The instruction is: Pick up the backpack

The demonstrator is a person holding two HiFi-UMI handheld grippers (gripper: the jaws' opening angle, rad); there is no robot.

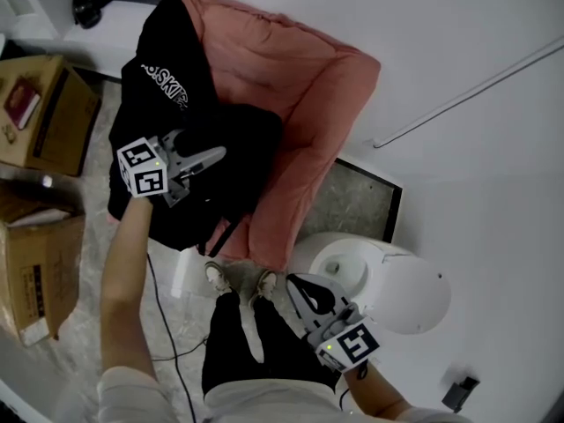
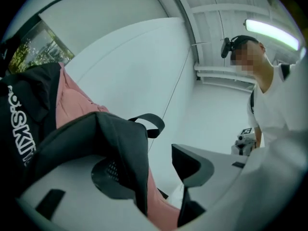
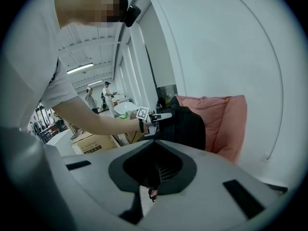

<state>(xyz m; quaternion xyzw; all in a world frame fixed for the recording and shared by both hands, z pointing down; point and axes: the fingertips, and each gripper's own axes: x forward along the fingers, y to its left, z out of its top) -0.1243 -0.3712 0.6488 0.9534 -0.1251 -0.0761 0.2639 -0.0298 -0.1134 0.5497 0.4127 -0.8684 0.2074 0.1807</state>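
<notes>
The black backpack lies on the seat of a pink armchair. My left gripper reaches level over the bag's near side. In the left gripper view its jaws stand wide apart. A fold of backpack fabric drapes over the left jaw, with a gap between it and the right jaw's pad. A strap loop sticks up behind it. My right gripper hangs low by the person's knee, jaws together, nothing in them. In its view the backpack and the left gripper appear ahead.
A black garment with white lettering hangs over the armchair's back. Cardboard boxes stand at the left. A round white stool is beside the chair, near the white wall. The person's shoes touch the chair's front. People stand far back.
</notes>
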